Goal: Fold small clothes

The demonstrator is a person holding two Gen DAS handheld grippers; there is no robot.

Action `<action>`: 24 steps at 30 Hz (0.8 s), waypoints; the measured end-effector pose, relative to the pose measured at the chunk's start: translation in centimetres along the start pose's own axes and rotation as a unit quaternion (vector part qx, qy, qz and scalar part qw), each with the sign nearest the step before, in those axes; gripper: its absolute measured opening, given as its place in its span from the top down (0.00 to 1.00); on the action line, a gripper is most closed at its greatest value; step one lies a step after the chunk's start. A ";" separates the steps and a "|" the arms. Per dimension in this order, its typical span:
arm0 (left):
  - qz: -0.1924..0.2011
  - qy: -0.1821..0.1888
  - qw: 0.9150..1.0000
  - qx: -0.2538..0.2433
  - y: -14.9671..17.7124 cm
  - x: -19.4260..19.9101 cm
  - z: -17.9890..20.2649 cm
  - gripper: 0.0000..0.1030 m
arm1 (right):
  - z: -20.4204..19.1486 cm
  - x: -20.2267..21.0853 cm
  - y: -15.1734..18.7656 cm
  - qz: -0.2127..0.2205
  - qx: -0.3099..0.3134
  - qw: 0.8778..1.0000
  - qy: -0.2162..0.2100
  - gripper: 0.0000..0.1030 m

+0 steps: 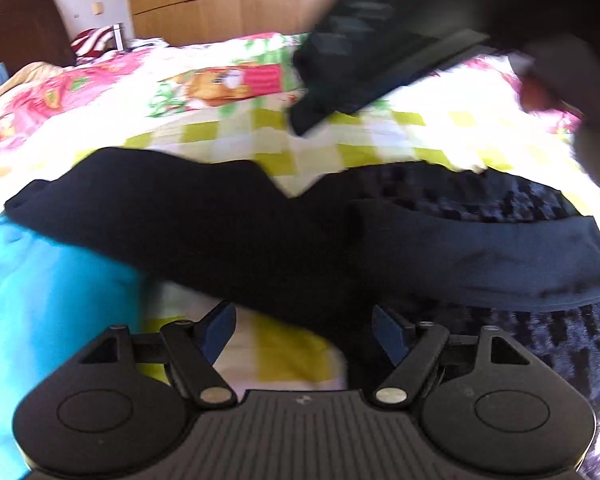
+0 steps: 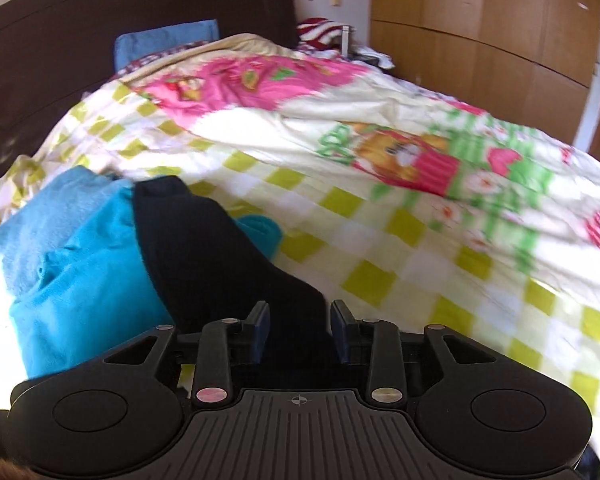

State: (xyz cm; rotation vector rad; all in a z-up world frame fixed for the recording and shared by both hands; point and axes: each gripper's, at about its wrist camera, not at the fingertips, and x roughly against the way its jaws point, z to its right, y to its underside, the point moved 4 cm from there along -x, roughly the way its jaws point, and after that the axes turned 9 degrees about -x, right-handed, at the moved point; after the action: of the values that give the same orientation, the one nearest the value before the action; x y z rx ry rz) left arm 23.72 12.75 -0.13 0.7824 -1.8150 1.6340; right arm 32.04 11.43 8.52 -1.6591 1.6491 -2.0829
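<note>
On the bed, across the checked quilt (image 1: 268,136), a black garment (image 1: 180,216) is lying at my left gripper's (image 1: 304,334) twelve o'clock, running from nine to three. My left jaws are standing wide apart with nothing between them; the blue pads (image 1: 388,334) are hovering just short of the cloth's near edge. At three o'clock a navy waistband (image 1: 480,256) is crossing a dark patterned piece (image 1: 500,196). At nine o'clock a turquoise cloth (image 1: 48,288) is lying beside the black garment, partly under it. At one o'clock my right gripper's dark body (image 1: 380,40) is hanging over the quilt, blurred.

From my right wrist view, my right gripper (image 2: 300,332) is sitting half open, and black cloth (image 2: 204,248) is running between the fingers (image 2: 260,332); I cannot tell whether they are pinching it. That cloth is stretching toward eleven o'clock over the turquoise cloth (image 2: 84,280), with a lighter blue piece (image 2: 40,220) at ten. No container is showing; everything is lying loose on the quilt. A wooden wardrobe (image 2: 480,40) is standing at one o'clock, a dark headboard (image 2: 100,32) at eleven.
</note>
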 end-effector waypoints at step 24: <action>0.016 0.010 0.998 0.062 1.6 0.4 -6.9 0.15 | -9.9 -11.8 -10.5 -0.061 -0.057 0.994 -0.074 0.95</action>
State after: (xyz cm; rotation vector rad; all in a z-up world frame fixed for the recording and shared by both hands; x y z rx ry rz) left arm 22.49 19.73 -0.23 0.7912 -1.7336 1.7815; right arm 35.97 29.63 8.76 -1.9443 1.6892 -1.8922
